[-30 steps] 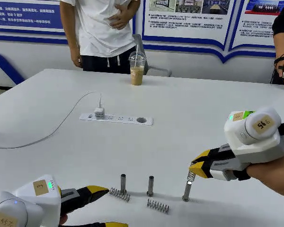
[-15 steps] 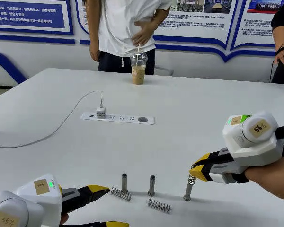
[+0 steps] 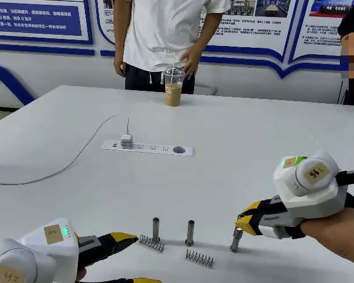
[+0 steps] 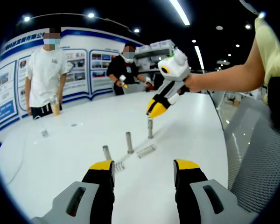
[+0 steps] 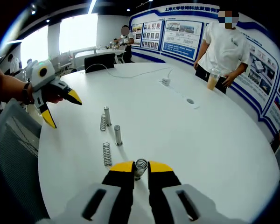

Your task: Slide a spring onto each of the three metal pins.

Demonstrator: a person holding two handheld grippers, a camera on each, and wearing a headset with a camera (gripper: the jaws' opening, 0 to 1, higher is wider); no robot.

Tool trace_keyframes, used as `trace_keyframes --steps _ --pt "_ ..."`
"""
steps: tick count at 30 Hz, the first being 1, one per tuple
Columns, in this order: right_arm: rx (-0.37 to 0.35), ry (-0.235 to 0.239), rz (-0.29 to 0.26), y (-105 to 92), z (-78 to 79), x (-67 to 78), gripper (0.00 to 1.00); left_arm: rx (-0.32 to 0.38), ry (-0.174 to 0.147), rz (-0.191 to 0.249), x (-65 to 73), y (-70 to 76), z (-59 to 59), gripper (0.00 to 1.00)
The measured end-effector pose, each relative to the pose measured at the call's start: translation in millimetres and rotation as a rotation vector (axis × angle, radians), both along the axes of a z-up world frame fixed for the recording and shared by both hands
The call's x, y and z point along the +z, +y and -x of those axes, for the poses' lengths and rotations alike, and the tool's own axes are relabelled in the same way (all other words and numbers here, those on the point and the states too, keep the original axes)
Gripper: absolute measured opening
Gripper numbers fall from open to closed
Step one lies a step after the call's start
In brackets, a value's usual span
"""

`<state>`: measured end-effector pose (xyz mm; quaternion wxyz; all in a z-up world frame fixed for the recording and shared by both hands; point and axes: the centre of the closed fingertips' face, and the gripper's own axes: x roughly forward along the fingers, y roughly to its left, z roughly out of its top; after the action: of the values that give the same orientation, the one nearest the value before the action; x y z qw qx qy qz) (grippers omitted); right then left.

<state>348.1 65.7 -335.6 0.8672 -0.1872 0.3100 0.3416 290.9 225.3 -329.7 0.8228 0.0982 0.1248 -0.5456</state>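
A white table (image 3: 236,130) stands before blue-trimmed poster walls (image 3: 35,20). The right gripper (image 5: 140,163) pinches a spring (image 5: 140,168) over the end pin (image 3: 235,240); the left gripper (image 4: 144,164) gapes wide, empty

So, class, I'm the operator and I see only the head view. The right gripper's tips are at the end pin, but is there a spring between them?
Observer: Yes. In the right gripper view the right gripper is closed on a spring, seen end-on between its jaws.
Operator: And the left gripper? Its lower jaw is cut off at the edge of my picture.
Observer: The left gripper view shows the left gripper open, with its jaws well apart and nothing between them.
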Motion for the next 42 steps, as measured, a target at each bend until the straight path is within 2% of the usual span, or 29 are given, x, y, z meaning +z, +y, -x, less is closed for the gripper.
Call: trace_keyframes --steps 10,20,30,42 --pt "-0.01 0.025 0.007 -0.5 0.8 -17.4 0.12 0.002 0.003 -0.003 -1.9 1.3 0.6 0.52" --pt "-0.014 0.036 0.017 0.6 0.6 -27.4 0.12 -0.001 0.006 -0.002 -2.7 -0.9 1.2 0.52" --pt "-0.023 0.028 0.014 -1.7 0.8 -26.1 0.14 0.001 0.003 0.001 -2.1 -1.3 0.2 0.51" --pt "-0.031 0.026 0.023 -11.6 18.6 -23.2 0.16 -0.002 -0.004 0.005 0.5 -2.6 0.9 0.51"
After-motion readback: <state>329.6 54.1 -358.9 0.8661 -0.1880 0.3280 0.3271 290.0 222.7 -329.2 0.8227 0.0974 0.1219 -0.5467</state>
